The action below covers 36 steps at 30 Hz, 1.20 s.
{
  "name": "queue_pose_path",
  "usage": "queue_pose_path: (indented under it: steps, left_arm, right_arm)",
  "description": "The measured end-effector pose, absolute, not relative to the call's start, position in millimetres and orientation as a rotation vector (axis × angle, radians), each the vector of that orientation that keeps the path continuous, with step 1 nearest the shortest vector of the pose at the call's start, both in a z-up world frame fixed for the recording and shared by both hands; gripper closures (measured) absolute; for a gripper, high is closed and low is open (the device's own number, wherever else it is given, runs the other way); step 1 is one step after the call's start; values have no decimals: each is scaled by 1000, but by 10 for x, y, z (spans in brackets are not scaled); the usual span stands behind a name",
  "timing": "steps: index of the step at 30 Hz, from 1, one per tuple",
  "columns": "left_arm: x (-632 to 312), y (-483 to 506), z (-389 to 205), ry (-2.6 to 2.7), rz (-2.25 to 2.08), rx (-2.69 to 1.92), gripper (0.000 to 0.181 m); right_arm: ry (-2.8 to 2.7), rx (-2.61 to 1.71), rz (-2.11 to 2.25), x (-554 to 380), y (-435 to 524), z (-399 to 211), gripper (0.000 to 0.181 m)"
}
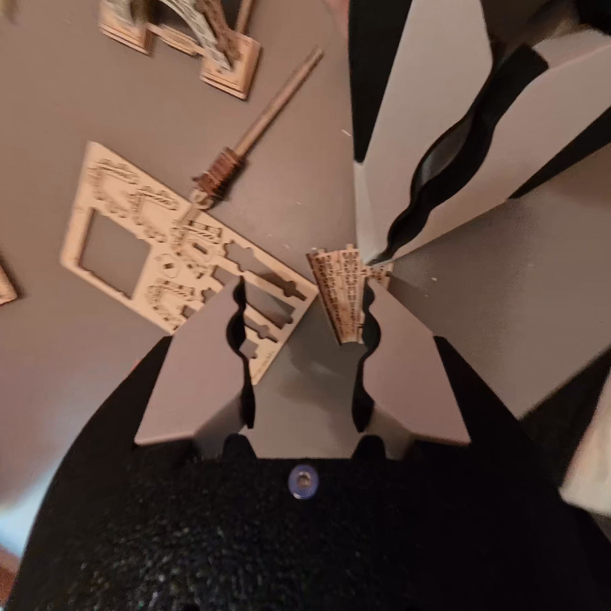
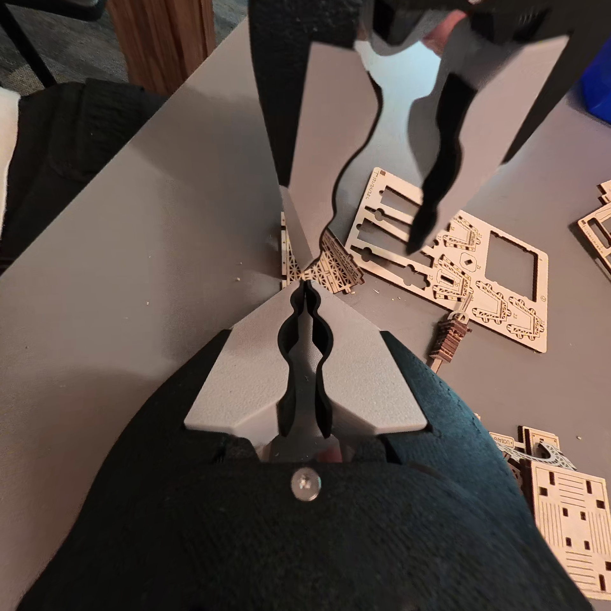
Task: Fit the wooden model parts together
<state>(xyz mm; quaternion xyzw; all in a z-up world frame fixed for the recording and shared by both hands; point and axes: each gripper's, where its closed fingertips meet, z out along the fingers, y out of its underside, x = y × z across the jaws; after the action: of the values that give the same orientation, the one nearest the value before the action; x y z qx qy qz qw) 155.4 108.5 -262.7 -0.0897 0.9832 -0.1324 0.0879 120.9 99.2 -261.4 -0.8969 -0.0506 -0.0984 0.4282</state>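
A wooden lattice part (image 1: 337, 291) lies on the grey table (image 1: 99, 115), fan-shaped and laser-cut. My left gripper (image 1: 304, 284) is open, its right finger (image 1: 396, 330) against the part's right edge. My right gripper (image 1: 373, 261) comes in from the upper right, shut on the part's narrow far end. In the right wrist view the right gripper (image 2: 305, 285) is pinched shut on the lattice part (image 2: 334, 264). The open left gripper (image 2: 367, 243) reaches down from above, one finger (image 2: 310, 165) touching the part.
A cut-out wooden sheet (image 1: 158, 251) (image 2: 463, 264) lies beside the part. A dowel with stacked dark wooden discs (image 1: 221, 175) (image 2: 448, 334) rests on the sheet's edge. A partly built model base (image 1: 185, 39) (image 2: 568, 502) and another sheet (image 2: 595, 231) lie farther off. The table edge (image 2: 132, 142) runs on the left.
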Motion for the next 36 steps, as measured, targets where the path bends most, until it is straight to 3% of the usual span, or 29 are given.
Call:
queue_pose_path:
  steps: [4, 5, 8, 13, 17, 22, 31, 36]
  left_arm:
    - [1595, 1098, -2393, 2770, -697, -395, 108]
    - [1589, 1068, -2279, 2723, -844, -449, 104]
    - [1629, 1137, -2095, 2587, -1060, -583, 114]
    - [1643, 1298, -2196, 2462, -1053, -489, 114]
    - [1588, 1282, -2350, 2461, -1087, -390, 112]
    - [1604, 1229, -2424, 2476, -1166, -356, 111]
    - [1596, 1177, -2445, 2492, -1257, -326, 105]
    - [1588, 1167, -2488, 2517, -1225, -302, 103]
  right_arm:
    - [-134, -2238, -245, 1203, 986, -2609, 181]
    - [-130, -2232, -242, 1204, 984, -2599, 174]
    - [-117, -2201, -222, 1208, 982, -2546, 166]
    - [-79, -2204, -216, 1274, 913, -2474, 170]
    - [133, -2194, -39, 1351, 897, -2480, 145]
    - [317, -2192, 166, 1389, 976, -2583, 135]
    - [336, -2212, 184, 1399, 939, -2604, 139]
    - [262, -2234, 113, 1351, 943, -2619, 130]
